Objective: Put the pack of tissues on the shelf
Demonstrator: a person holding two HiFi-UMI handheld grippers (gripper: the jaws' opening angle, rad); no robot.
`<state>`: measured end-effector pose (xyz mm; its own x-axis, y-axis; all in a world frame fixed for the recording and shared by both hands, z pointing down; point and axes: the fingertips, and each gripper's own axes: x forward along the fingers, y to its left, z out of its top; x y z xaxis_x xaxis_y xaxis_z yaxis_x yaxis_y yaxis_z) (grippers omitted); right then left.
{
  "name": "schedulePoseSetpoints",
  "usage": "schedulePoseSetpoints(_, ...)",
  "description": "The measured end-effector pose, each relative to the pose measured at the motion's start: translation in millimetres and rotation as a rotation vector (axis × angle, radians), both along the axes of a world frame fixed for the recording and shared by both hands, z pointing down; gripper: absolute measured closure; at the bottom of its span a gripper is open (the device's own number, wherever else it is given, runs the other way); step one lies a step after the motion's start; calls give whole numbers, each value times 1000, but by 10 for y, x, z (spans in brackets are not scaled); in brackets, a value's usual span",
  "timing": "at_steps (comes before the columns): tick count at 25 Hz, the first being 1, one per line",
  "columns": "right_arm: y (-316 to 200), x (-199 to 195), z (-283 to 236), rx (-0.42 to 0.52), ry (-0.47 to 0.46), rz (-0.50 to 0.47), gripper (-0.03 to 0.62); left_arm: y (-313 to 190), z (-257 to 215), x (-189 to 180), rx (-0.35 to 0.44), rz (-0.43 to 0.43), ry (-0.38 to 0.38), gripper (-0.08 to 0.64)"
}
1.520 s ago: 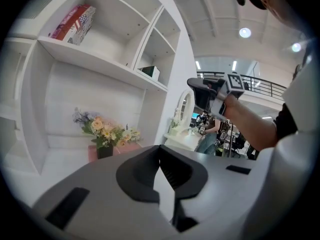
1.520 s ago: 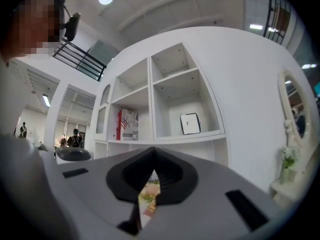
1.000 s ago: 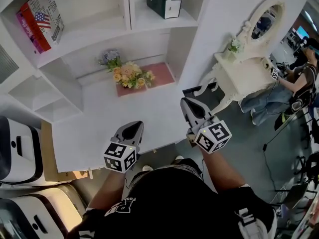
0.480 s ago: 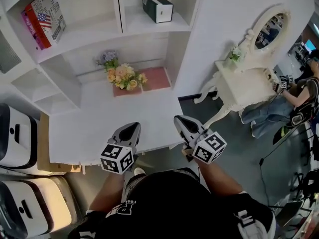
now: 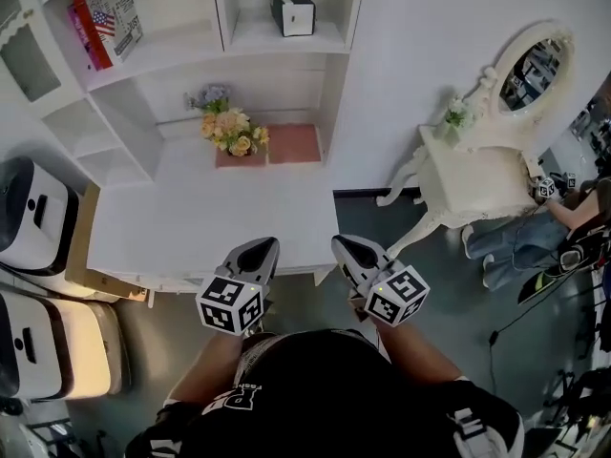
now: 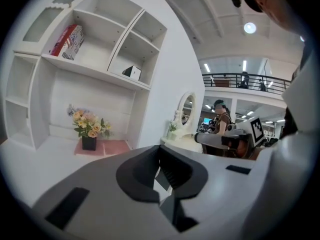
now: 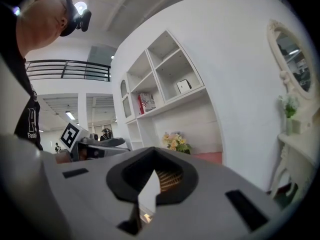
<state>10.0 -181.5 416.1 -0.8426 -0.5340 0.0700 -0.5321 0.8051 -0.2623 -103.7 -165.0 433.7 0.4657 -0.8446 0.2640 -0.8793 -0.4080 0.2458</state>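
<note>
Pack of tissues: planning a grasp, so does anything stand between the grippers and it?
Nothing visible does. The pack of tissues sits alone in its shelf compartment; the flowers stand lower, on the desk.

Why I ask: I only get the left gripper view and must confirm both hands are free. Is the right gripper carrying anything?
Observer: No. In its own view the right gripper has its jaws together with nothing between them.
Operator: Are the grippers over the desk?
Observer: Only just. In the head view the tips of the left gripper and the right one appear to reach the near edge of the white desk.
Operator: Anything beside the desk to avoid?
Observer: Two white rounded units with dark panels sit off its left end.
</note>
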Motion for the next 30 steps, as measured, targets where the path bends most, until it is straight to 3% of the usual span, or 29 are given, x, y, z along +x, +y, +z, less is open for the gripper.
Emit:
schedulePoseSetpoints(12, 403, 527, 171, 5, 36, -65, 585, 482, 180, 603, -32, -66, 6, 546)
schedulePoseSetpoints(30, 402, 355, 65, 34, 40, -6, 584, 412, -44, 482, -10, 7, -43, 546)
